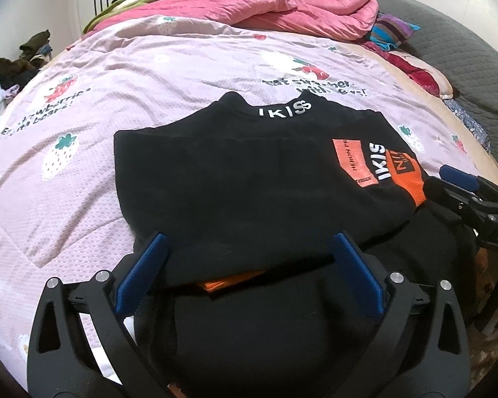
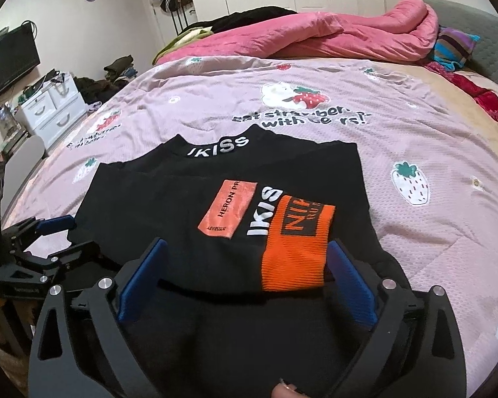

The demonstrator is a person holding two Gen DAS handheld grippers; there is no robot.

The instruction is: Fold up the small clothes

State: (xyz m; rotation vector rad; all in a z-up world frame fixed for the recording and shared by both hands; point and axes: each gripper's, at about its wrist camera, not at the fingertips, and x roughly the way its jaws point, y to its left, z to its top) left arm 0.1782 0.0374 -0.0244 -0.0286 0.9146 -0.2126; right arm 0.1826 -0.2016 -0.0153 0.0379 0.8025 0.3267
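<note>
A small black top (image 1: 242, 172) with white "IKISS" lettering, an orange patch and an orange cuff (image 2: 295, 248) lies folded on the pink strawberry bedspread (image 1: 132, 66), collar away from me. It also shows in the right wrist view (image 2: 169, 219). My left gripper (image 1: 249, 258) is open, its blue pads either side of the garment's near left edge. My right gripper (image 2: 249, 265) is open over the near edge by the orange cuff. Each gripper shows in the other's view: the right one at the right edge (image 1: 461, 185), the left one at the left edge (image 2: 54, 232).
A rumpled pink duvet (image 2: 315, 33) and dark clothes lie at the far end of the bed. A striped cushion (image 2: 451, 48) and grey headboard (image 1: 464, 53) are at the right. White drawers (image 2: 53, 106) and a TV (image 2: 6, 63) stand left of the bed.
</note>
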